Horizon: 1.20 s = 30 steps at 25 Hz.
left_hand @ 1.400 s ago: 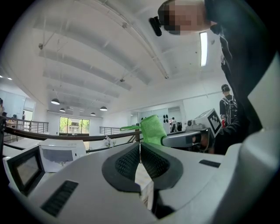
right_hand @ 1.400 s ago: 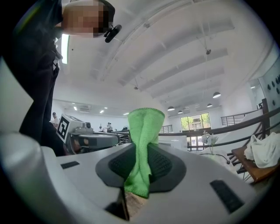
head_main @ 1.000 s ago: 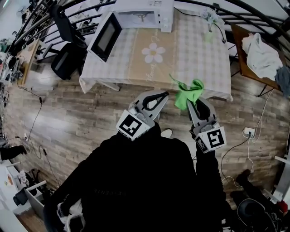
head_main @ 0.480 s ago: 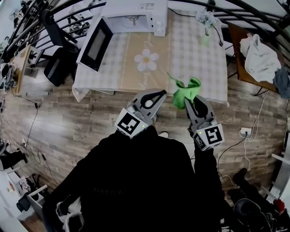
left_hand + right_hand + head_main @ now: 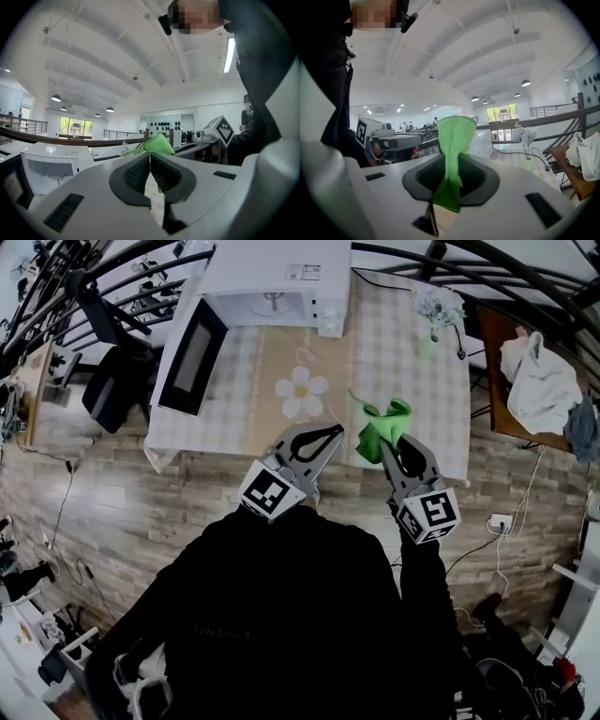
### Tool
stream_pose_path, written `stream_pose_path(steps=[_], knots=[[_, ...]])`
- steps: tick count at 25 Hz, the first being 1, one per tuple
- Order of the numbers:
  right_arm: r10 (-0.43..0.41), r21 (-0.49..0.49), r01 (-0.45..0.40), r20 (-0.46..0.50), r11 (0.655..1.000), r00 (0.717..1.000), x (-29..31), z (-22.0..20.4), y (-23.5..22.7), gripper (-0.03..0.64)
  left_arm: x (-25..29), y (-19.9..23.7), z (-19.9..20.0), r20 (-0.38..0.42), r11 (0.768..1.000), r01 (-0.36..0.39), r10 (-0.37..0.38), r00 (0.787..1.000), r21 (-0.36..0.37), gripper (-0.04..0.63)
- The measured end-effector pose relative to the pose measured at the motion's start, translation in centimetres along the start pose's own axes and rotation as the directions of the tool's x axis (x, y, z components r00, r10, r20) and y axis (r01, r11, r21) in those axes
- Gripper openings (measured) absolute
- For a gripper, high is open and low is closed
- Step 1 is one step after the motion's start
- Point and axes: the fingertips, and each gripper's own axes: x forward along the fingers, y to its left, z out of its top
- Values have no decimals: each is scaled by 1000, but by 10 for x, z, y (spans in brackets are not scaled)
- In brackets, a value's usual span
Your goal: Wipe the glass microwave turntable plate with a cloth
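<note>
A white microwave (image 5: 272,282) stands at the far end of a checked table (image 5: 422,390), its door (image 5: 192,357) swung wide open to the left. Inside its cavity the turntable (image 5: 269,303) shows only faintly. My right gripper (image 5: 394,442) is shut on a green cloth (image 5: 382,426), which sticks up between the pads (image 5: 452,161) in the right gripper view. My left gripper (image 5: 335,432) is shut with nothing in it, held over the table's near edge beside the cloth (image 5: 158,144). Both grippers are well short of the microwave (image 5: 51,161).
A small vase of flowers (image 5: 433,307) with a black cable stands at the table's far right. A brown side table with white clothes (image 5: 534,367) is to the right. A black chair (image 5: 112,385) sits left of the table. Cables and a power strip (image 5: 497,519) lie on the wooden floor.
The table and microwave have come nearer and lower in the head view; both grippers now reach over the table's near edge. The cloth stays clamped in the right gripper.
</note>
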Motion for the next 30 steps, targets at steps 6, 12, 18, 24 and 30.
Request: stream_pose_path(steps=[6, 12, 18, 24, 30], knots=[[-12, 0, 12, -59, 1000, 998, 55, 6, -24, 97, 20, 61, -4, -2, 1000, 6, -6, 1000, -21, 23], [-24, -8, 23, -137, 1000, 990, 96, -2, -48, 97, 32, 104, -14, -17, 999, 5, -5, 1000, -31, 23], [39, -23, -45, -210, 999, 977, 130, -22, -76, 98, 40, 126, -30, -22, 998, -53, 52, 998, -44, 23], [136, -51, -161, -328, 986, 935, 163, -51, -103, 98, 48, 140, -37, -26, 978, -199, 198, 980, -58, 23], [211, -111, -294, -469, 949, 858, 202, -88, -119, 99, 52, 149, -53, -65, 947, -317, 314, 947, -48, 23]])
